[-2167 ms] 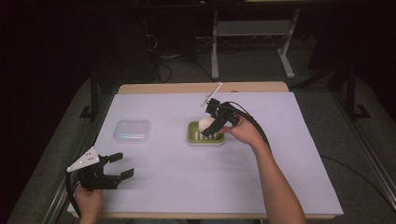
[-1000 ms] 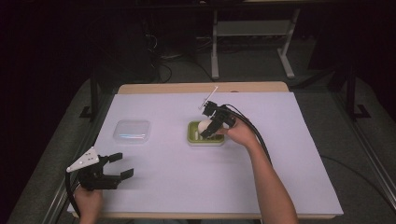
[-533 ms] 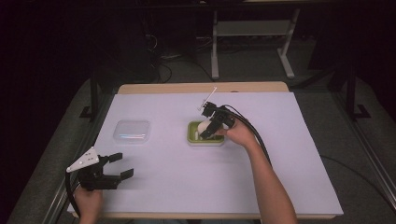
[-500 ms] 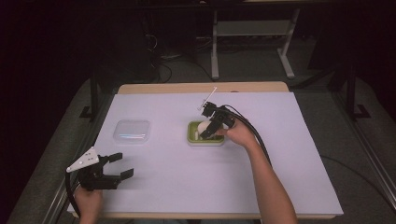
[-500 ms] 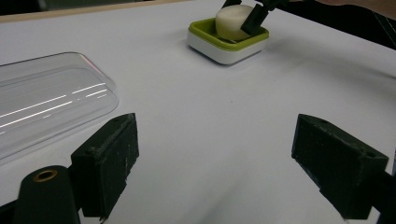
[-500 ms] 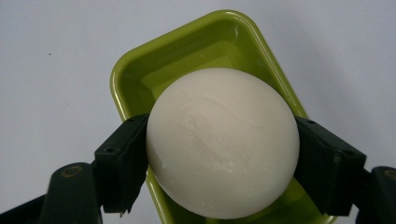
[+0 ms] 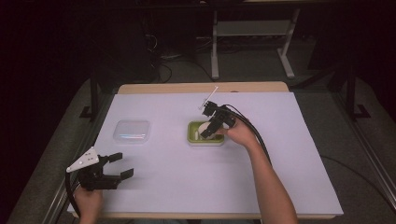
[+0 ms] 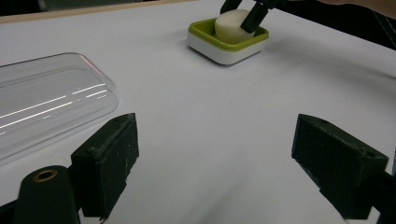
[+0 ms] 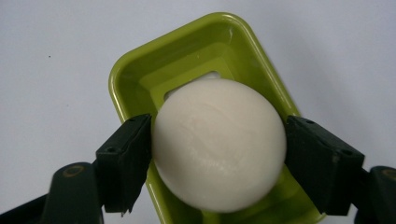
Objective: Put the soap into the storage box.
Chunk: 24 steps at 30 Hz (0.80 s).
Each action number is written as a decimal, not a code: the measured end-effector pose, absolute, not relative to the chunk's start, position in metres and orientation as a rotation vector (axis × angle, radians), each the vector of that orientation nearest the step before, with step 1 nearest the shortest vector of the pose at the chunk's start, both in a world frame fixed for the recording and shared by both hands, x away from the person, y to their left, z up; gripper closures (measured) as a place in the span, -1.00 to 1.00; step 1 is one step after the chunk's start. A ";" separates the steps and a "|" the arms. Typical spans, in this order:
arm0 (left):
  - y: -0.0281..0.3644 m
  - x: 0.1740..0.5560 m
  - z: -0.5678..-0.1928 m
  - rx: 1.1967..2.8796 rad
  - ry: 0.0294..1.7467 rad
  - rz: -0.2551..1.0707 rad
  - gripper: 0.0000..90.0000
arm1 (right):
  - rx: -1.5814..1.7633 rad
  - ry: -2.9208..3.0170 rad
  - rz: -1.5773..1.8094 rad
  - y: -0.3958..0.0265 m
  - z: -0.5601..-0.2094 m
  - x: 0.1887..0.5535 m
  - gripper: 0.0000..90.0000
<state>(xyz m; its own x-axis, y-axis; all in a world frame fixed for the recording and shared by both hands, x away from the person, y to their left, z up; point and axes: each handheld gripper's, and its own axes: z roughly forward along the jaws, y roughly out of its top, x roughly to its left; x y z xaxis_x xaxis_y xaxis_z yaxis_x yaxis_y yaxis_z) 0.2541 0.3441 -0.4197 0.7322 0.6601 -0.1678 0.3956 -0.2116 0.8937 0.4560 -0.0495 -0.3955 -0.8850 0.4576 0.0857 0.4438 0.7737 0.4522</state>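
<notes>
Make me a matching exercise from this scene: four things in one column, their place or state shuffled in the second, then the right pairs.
1. round white soap
2. green soap dish
3. clear plastic lid
4. left gripper

a. open over bare table
b. lies flat, apart, on the left
c. clamped between black jaws
d. sits mid-table, under the right gripper

Pairs: 1-c, 2-d, 3-b, 4-a
</notes>
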 end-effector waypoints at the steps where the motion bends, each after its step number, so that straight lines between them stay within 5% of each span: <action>1: 0.344 0.254 -0.420 1.836 0.823 0.301 -0.68 | 0.744 2.928 0.745 -0.050 -0.394 0.456 -0.36; 2: 0.344 0.254 -0.420 1.837 0.822 0.300 -0.68 | 0.738 2.921 0.772 -0.052 -0.392 0.456 -0.17; 3: 0.344 0.254 -0.420 1.837 0.823 0.300 -0.68 | 0.731 2.883 0.808 -0.056 -0.388 0.455 0.26; 5: 0.343 0.254 -0.420 1.837 0.822 0.298 -0.68 | 0.724 2.862 0.873 -0.060 -0.379 0.454 0.06; 10: 0.343 0.254 -0.420 1.838 0.819 0.300 -0.68 | 0.744 2.872 0.829 -0.062 -0.378 0.452 -0.09; 24: 0.342 0.254 -0.420 1.843 0.818 0.301 -0.68 | 0.765 2.893 0.843 -0.075 -0.381 0.446 -0.17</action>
<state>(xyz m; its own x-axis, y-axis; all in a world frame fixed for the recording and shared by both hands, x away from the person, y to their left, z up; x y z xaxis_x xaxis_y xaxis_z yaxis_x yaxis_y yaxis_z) 0.2544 0.3423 -0.4201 0.7349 0.6579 -0.1647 0.3946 -0.2173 0.8928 0.4457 -0.0753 -0.3813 -0.8784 0.4666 0.1034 0.4491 0.7320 0.5123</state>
